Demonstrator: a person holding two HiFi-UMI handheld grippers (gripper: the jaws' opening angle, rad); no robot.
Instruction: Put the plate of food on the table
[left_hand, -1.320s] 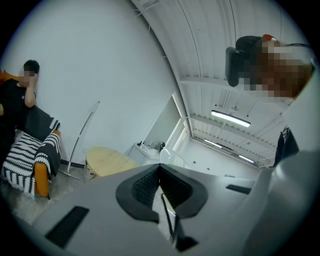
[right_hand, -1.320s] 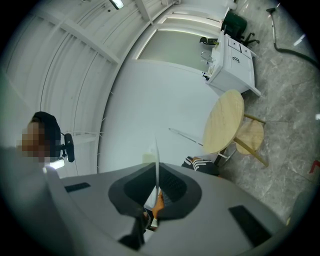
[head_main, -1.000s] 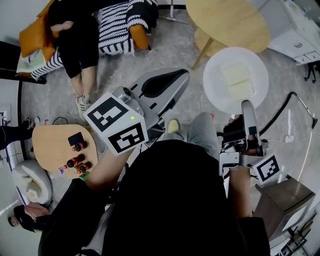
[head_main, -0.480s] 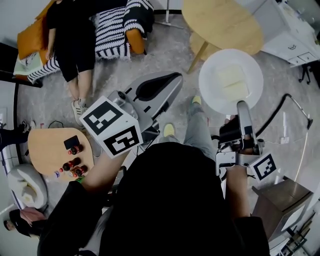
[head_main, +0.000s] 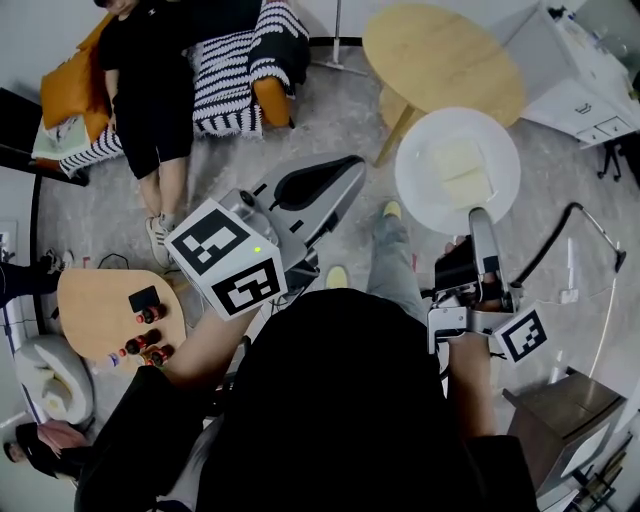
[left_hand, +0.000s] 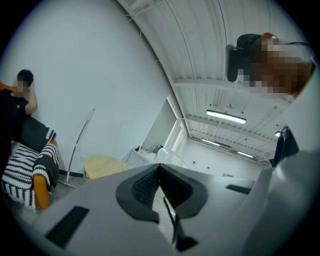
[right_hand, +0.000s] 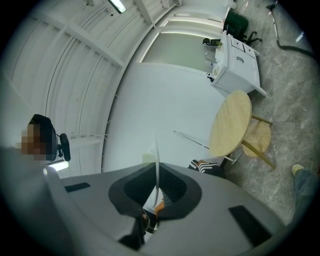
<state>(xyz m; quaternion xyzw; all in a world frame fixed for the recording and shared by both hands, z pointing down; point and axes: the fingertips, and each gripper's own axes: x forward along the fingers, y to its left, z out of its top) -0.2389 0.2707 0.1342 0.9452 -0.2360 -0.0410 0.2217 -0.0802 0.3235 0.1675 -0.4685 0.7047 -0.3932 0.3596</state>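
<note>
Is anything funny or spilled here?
Nothing has spilled. One odd thing: the plate is pinched only at its near edge by the right tool, out over the floor rather than on the round table. The pale food sits on it.

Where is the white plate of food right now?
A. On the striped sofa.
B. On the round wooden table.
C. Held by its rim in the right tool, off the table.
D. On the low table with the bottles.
C: the right tool pinches the white plate at its near rim, with the round wooden table lying beyond it.
</note>
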